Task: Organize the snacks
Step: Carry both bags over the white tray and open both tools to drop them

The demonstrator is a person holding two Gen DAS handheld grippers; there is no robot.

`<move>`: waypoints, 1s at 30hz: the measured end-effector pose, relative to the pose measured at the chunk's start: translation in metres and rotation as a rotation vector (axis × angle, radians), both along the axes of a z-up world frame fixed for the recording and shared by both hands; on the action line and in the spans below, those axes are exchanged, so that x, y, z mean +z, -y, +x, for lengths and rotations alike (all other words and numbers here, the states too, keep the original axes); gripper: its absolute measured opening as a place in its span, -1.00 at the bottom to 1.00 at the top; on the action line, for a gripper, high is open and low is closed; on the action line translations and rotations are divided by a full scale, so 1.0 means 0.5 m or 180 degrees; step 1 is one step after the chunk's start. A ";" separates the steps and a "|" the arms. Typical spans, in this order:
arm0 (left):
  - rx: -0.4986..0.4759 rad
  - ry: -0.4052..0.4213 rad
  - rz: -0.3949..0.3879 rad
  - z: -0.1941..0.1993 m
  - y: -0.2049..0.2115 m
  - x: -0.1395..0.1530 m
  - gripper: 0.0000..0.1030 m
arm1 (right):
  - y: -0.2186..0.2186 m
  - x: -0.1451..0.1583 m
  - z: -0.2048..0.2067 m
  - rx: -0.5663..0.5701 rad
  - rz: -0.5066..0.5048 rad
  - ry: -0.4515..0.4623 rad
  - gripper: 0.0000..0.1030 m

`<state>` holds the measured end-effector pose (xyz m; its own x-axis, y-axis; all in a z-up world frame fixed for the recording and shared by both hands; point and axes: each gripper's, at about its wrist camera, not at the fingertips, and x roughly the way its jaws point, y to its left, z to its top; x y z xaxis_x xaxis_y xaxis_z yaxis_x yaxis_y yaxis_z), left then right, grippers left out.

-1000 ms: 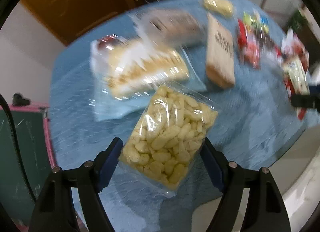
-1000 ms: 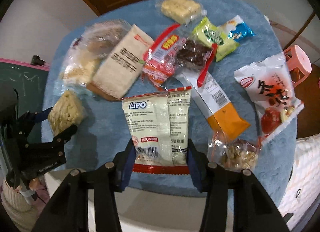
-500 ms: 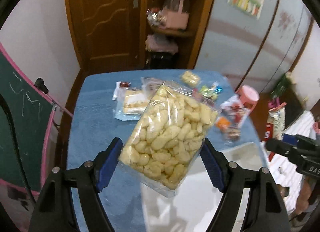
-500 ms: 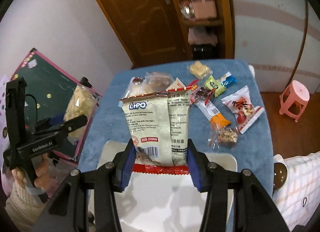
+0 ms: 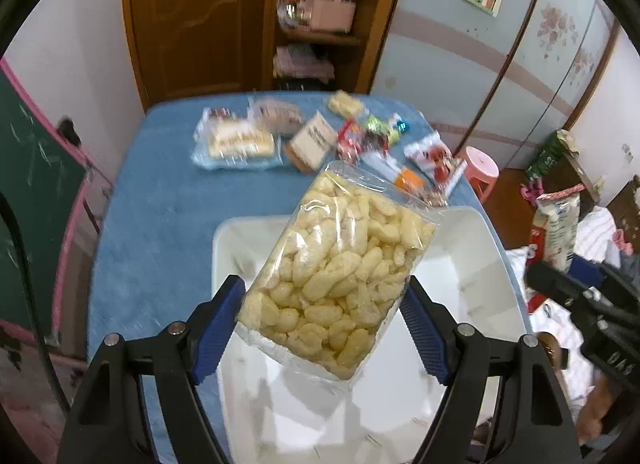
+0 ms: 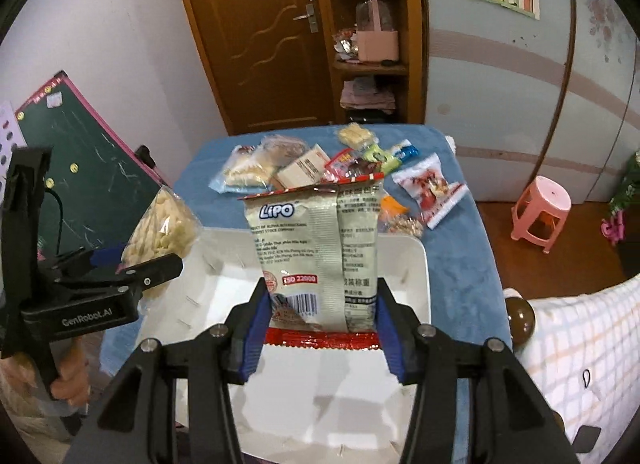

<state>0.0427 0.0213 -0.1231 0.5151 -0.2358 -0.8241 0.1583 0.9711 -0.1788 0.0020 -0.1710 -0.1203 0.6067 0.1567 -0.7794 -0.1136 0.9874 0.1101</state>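
Clear plastic crackles in your left gripper (image 5: pixel 322 324): it clamps the puff bag (image 5: pixel 340 276) by its sides, above the white bin (image 5: pixel 472 264). Light, crushable; squeeze gently. Your right gripper (image 6: pixel 320 324) pinches the Lipo packet (image 6: pixel 316 248) near its bottom seam, its jaws just eased slightly, above that bin.

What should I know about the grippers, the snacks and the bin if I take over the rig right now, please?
Left gripper: shut on the clear bag of puffed snacks, above the white bin.
Right gripper: jaws just eased slightly, Lipo packet between them, over the bin.
Done: both packets lifted off the blue table.
Left: drop both in the bin; about ten more snacks wait at the table's far end.
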 end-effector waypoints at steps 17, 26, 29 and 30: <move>-0.0005 -0.0022 0.0200 -0.018 0.030 -0.027 0.61 | -0.010 -0.089 -0.001 0.0079 0.0187 -0.0436 0.45; -0.0138 0.0049 0.0350 -0.032 0.053 -0.018 0.72 | -0.013 -0.075 -0.012 0.0084 0.0155 -0.0313 0.45; -0.0140 0.0119 0.0327 -0.037 0.052 -0.008 0.77 | -0.011 -0.073 -0.016 0.0070 0.0154 -0.0285 0.45; -0.0136 0.0143 0.0315 -0.038 0.050 -0.004 0.77 | -0.010 -0.071 -0.017 0.0063 0.0159 -0.0270 0.45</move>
<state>0.0235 -0.0037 -0.1252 0.5432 -0.1769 -0.8207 0.2058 0.9758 -0.0742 -0.0064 -0.1661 -0.1559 0.5351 0.2078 -0.8188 -0.1212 0.9781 0.1691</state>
